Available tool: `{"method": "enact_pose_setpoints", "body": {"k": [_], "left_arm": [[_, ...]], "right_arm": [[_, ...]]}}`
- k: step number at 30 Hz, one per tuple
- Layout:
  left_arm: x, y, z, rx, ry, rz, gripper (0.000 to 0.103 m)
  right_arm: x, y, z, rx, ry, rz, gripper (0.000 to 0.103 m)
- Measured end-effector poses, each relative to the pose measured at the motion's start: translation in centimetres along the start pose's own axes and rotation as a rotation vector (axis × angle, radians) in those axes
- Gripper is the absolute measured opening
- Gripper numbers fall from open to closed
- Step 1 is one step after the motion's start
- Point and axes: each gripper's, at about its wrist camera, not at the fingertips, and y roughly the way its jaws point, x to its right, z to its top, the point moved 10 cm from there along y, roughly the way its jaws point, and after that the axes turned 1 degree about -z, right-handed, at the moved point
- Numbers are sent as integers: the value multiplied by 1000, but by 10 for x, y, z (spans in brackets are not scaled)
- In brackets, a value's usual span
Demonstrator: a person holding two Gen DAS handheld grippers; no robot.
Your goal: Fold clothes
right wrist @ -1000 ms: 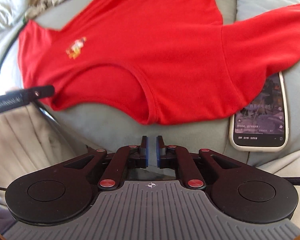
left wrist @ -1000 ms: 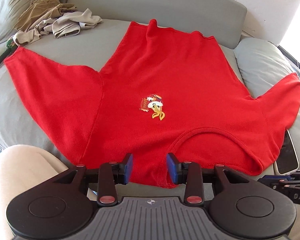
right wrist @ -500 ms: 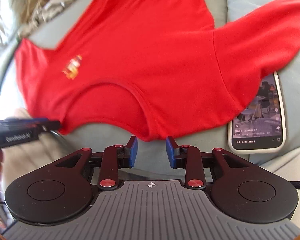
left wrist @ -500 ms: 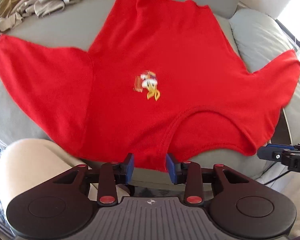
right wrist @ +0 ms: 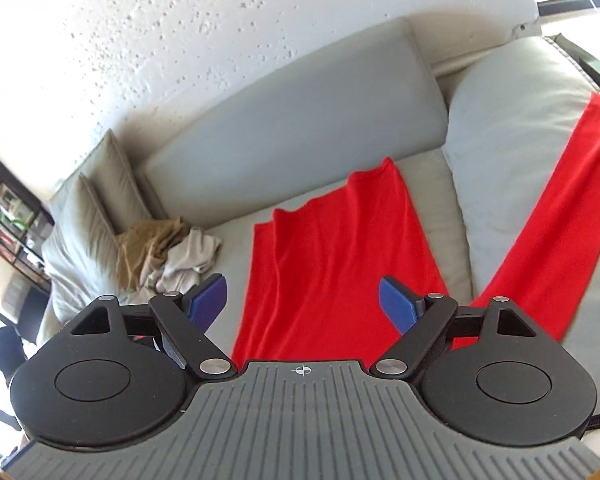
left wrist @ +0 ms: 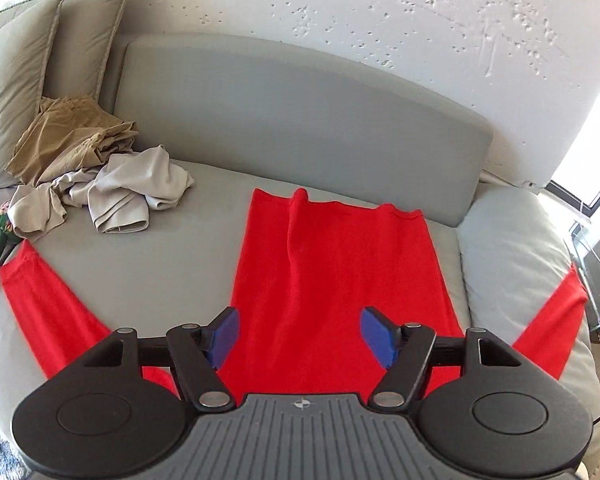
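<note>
A red long-sleeved shirt [left wrist: 336, 272] lies spread flat on the grey sofa seat [left wrist: 148, 276], hem toward the backrest, one sleeve out to the left and one over the right cushion. My left gripper [left wrist: 298, 334] hovers above the shirt's near part, its jaws opening, nothing between the blue pads. In the right wrist view the same shirt [right wrist: 332, 252] runs away from me, its right sleeve draped over a pale cushion [right wrist: 512, 168]. My right gripper [right wrist: 304, 300] is also above the cloth, jaws opening wide and holding nothing.
A heap of tan and beige clothes [left wrist: 96, 172] sits at the back left of the seat, also seen as a pile [right wrist: 168, 252] in the right wrist view. Pillows [left wrist: 24, 76] lean in the left corner. The grey backrest [left wrist: 292, 120] and white wall stand behind.
Both grippers have risen and tilted up from the shirt's collar edge, so the backrest and wall now show. Both have opened wider; the right one was shut a second ago.
</note>
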Motion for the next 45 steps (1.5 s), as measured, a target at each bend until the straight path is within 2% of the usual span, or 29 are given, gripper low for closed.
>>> {"method": "enact_pose_setpoints", "body": {"k": [3,5,7,9,10,11,14,16,22,26,27,28,29,30,31,35,38,40,43,44,45], "left_arm": [[-24,51,16,-26,-29,24,66],[-40,94,22,-57,-54,40,63],[-54,133,30,-70,-49,57,53],[-66,170,40,-71,-34,69,45],[-69,186,47,-61,-27,67,45],[-72,200,54,-46,-20,65,45],[-76,239,76,-5,20,78,49],[-78,264,86,-7,46,90,50],[-75,312,99,-15,68,41,50],[-70,323,104,4,113,27,50],[-68,324,105,6,121,24,45],[-66,324,107,5,130,16,19],[-64,324,109,6,137,13,3],[-63,322,111,10,137,18,4],[-64,318,115,32,142,38,4],[-82,297,133,164,113,142,3],[-100,307,129,139,80,208,3],[-107,317,121,106,78,243,4],[-106,320,119,108,96,282,8],[-105,318,120,103,97,287,11],[-103,316,122,97,99,293,21]], "right_arm": [[13,44,19,-22,18,-35,84],[30,87,25,-57,44,-51,84],[53,136,27,-113,66,-92,83],[79,186,29,-164,84,-149,74],[88,208,33,-171,87,-159,64],[96,228,39,-172,89,-161,60],[114,279,61,-131,85,-172,56],[123,309,78,-103,68,-185,53],[140,373,102,-125,52,-158,53],[149,396,103,-171,113,-73,53],[149,398,104,-160,112,-56,53],[148,399,106,-147,101,-45,49],[146,401,107,-141,80,-39,31],[145,404,107,-147,53,-49,12],[144,405,107,-144,24,-71,2],[143,399,116,-34,-44,-161,1],[145,394,122,45,-57,-218,1],[149,403,118,32,-55,-253,1],[151,417,109,-5,-55,-296,2],[150,419,108,-14,-54,-305,3],[148,419,109,-25,-50,-308,5]]}}
